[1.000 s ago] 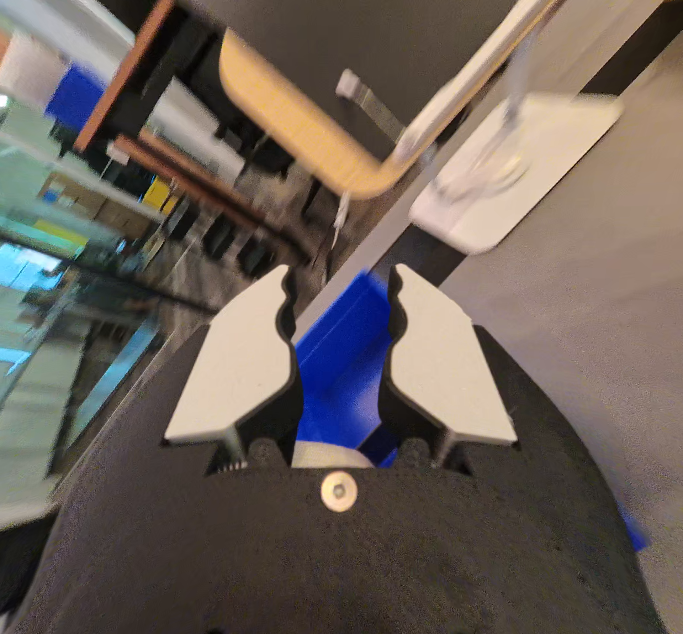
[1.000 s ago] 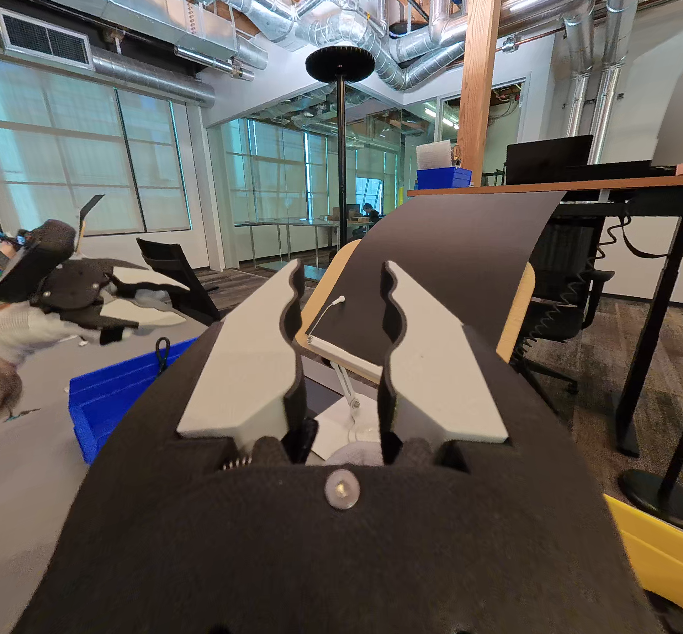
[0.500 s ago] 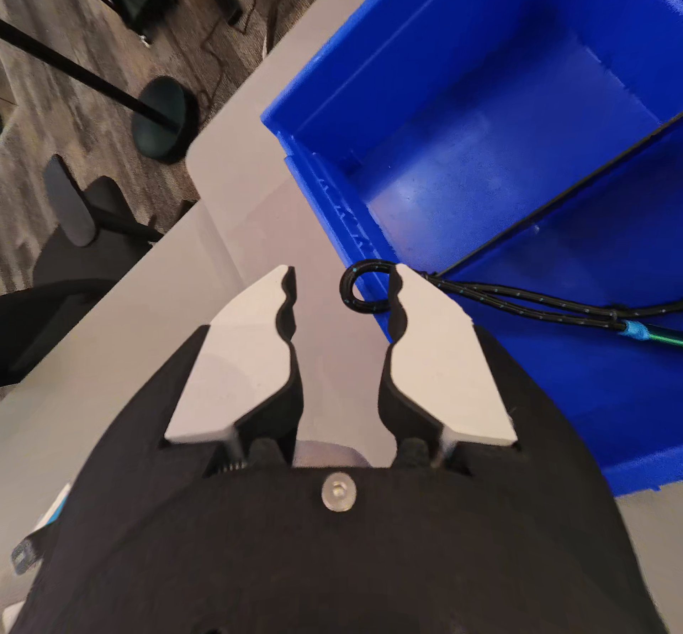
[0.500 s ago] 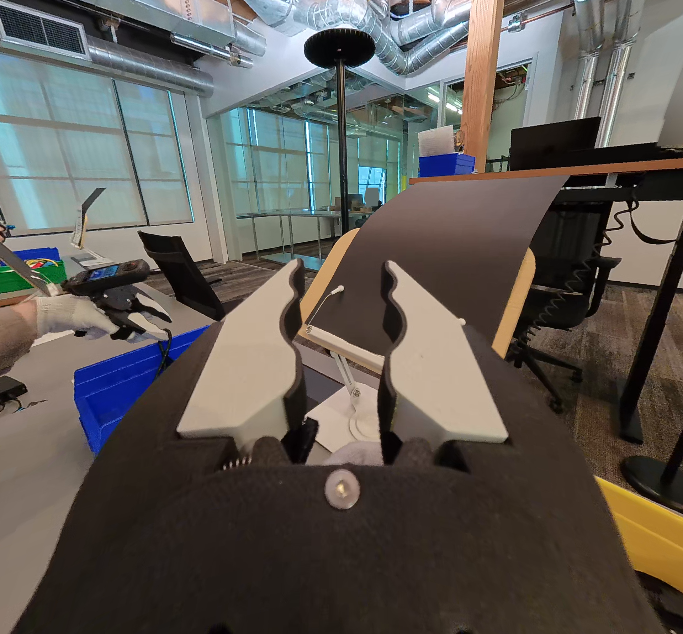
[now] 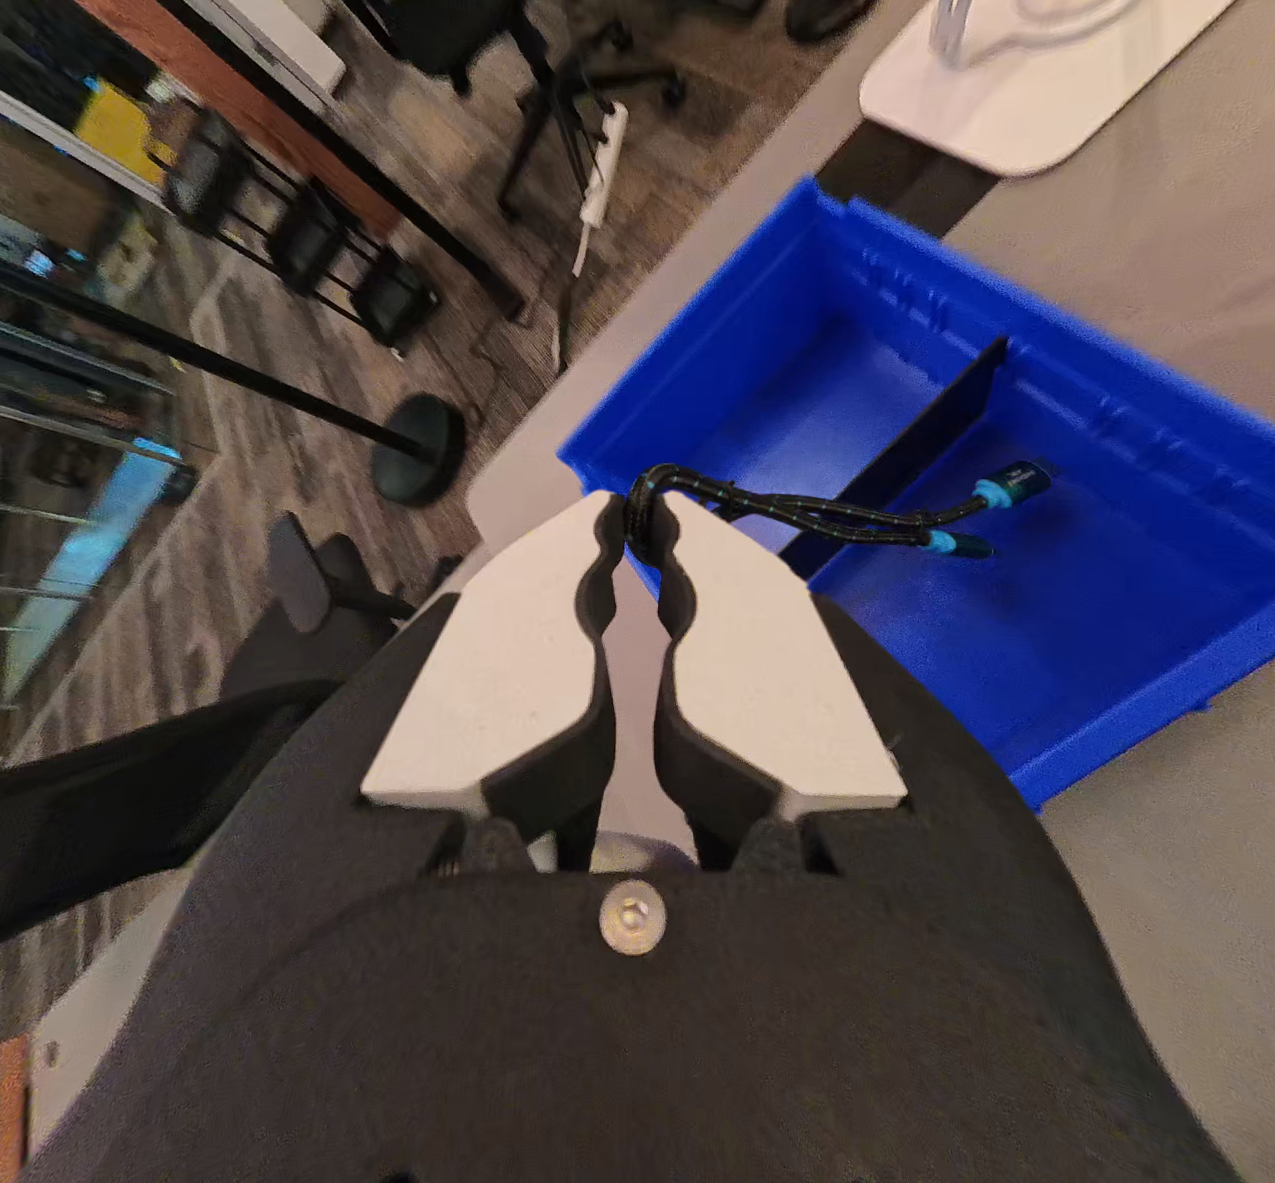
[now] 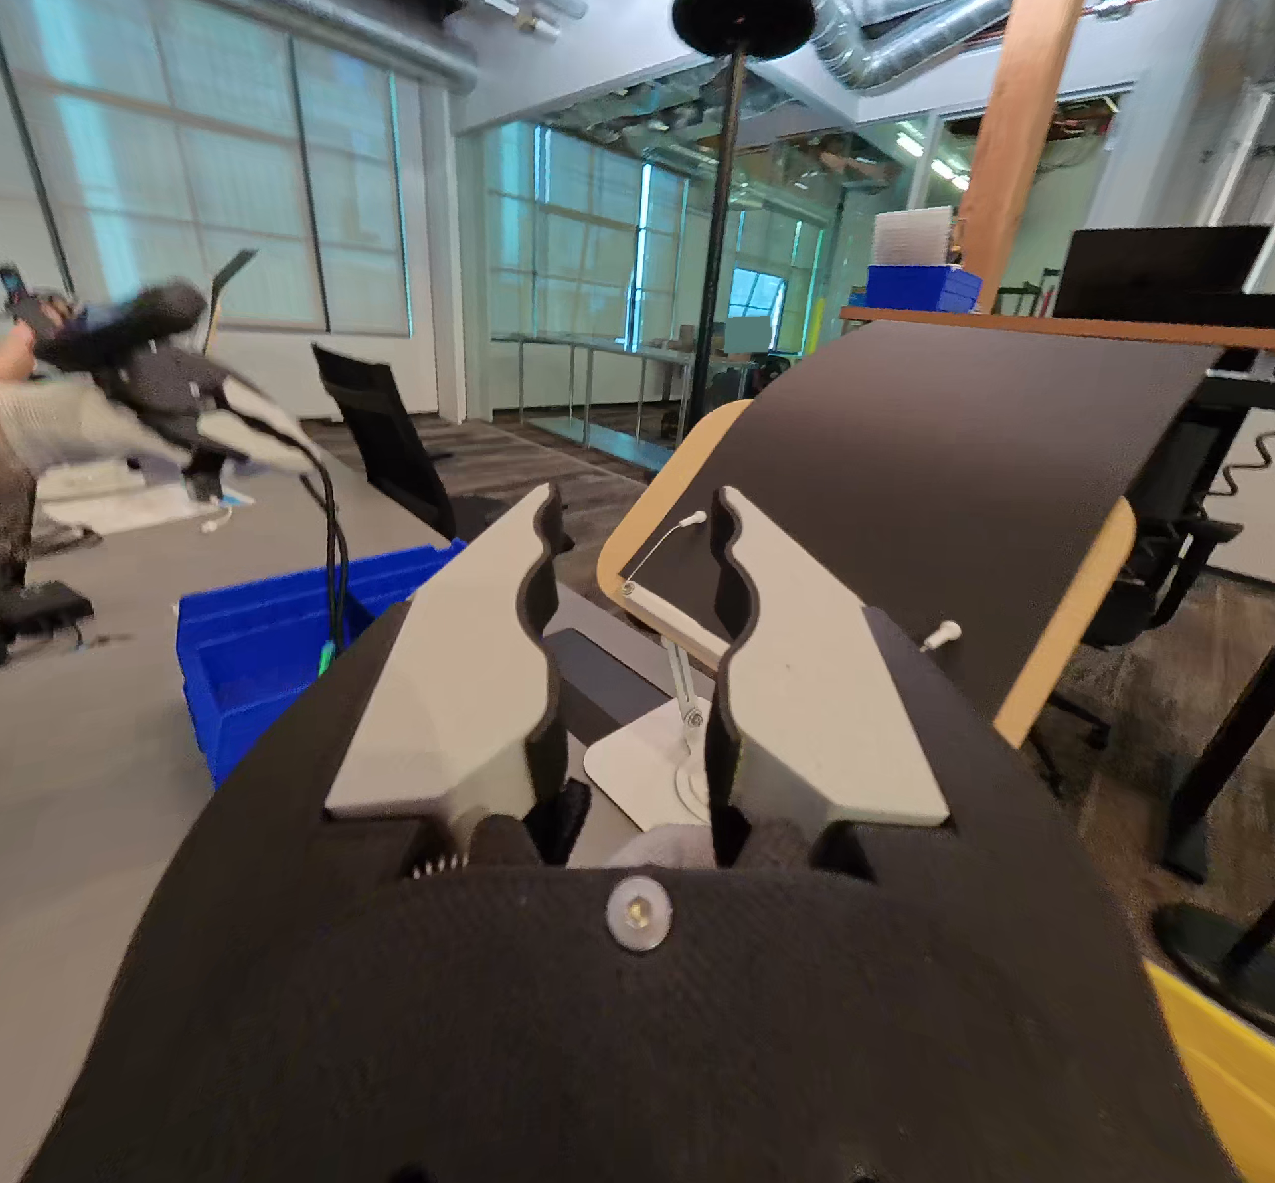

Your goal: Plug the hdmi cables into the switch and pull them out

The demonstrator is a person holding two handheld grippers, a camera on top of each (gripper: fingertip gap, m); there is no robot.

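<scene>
My left gripper (image 5: pixel 638 518), apart 0.5 s ago, now pinches the folded black hdmi cable (image 5: pixel 814 515) at its tips; plugs hang past them over the blue bin (image 5: pixel 1138 653). My right gripper (image 6: pixel 631 515) stays apart, w/ nothing between.

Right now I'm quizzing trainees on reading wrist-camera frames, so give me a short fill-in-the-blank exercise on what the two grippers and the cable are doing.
1. The left gripper is shut on the folded black braided cable, pinched at the ____ of its jaws.
2. The cable's two teal-collared plugs hang over the ____ plastic bin.
3. A ____ divider splits the bin into two compartments.
4. The right gripper is open and holds ____.

Missing words: tips; blue; black; nothing
</scene>
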